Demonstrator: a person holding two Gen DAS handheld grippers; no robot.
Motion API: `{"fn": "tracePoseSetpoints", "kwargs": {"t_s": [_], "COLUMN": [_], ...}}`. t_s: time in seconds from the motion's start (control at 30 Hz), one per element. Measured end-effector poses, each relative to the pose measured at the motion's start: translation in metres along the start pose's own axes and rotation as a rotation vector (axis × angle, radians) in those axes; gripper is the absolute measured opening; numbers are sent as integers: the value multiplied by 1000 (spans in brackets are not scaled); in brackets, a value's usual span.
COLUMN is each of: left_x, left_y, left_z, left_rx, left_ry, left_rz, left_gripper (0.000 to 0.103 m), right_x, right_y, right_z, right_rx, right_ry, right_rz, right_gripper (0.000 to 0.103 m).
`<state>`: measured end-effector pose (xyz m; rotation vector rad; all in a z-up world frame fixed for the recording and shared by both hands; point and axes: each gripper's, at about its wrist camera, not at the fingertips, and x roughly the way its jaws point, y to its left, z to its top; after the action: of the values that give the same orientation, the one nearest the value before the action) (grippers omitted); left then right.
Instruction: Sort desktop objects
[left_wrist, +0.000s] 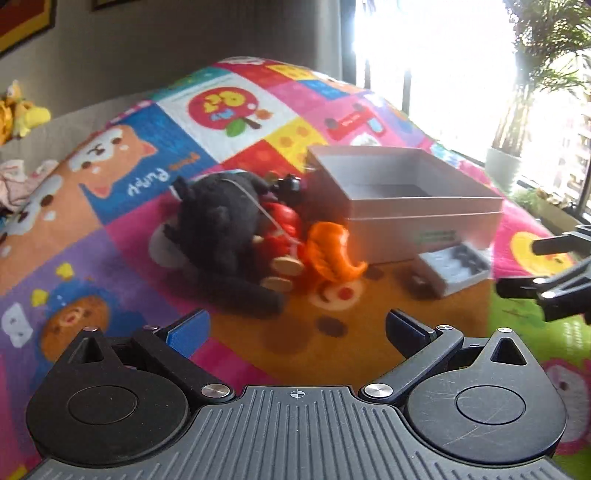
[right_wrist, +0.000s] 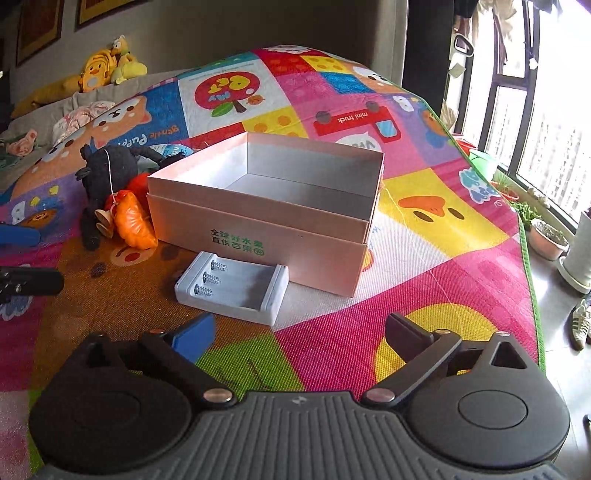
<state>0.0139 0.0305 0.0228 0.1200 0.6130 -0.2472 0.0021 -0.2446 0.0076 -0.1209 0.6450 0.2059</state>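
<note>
The patterned play mat (right_wrist: 424, 258) carries all items; the white cardboard box (right_wrist: 266, 206) stands open and empty at its centre, evidently the receptacle; a black plush toy (left_wrist: 218, 225) lies to the left of the box, touching a red toy (left_wrist: 282, 221) and an orange toy (right_wrist: 133, 221) beside the box wall; a white battery holder (right_wrist: 232, 290) lies just near of the box, apart from it. Left gripper (left_wrist: 295, 328) stands spread, nothing between its fingers, facing the toy pile; right gripper (right_wrist: 299, 332) likewise spread and empty, nearest the holder. Judged: first pick pending; next move requires closing on the holder, then lifting it over the box rim.
</note>
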Motion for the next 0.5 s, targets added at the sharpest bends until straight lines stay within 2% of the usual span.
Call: {"fn": "tracePoseSetpoints", "kwargs": {"t_s": [0.17, 0.27, 0.4, 0.5], "left_x": [53, 75, 81, 68], "left_y": [23, 30, 33, 22], "left_z": [16, 24, 27, 19], "left_rx": [83, 69, 35, 46], "left_ry": [67, 96, 114, 120], "left_rz": [-12, -28, -87, -145], "left_gripper": [103, 103, 103, 103], "right_x": [2, 2, 9, 14], "right_y": [-1, -1, 0, 0], "right_z": [-1, -2, -1, -1], "right_rx": [19, 23, 26, 37], "right_ry": [11, 22, 59, 88], "right_rz": [2, 1, -13, -24], "right_gripper": [101, 103, 103, 103]}}
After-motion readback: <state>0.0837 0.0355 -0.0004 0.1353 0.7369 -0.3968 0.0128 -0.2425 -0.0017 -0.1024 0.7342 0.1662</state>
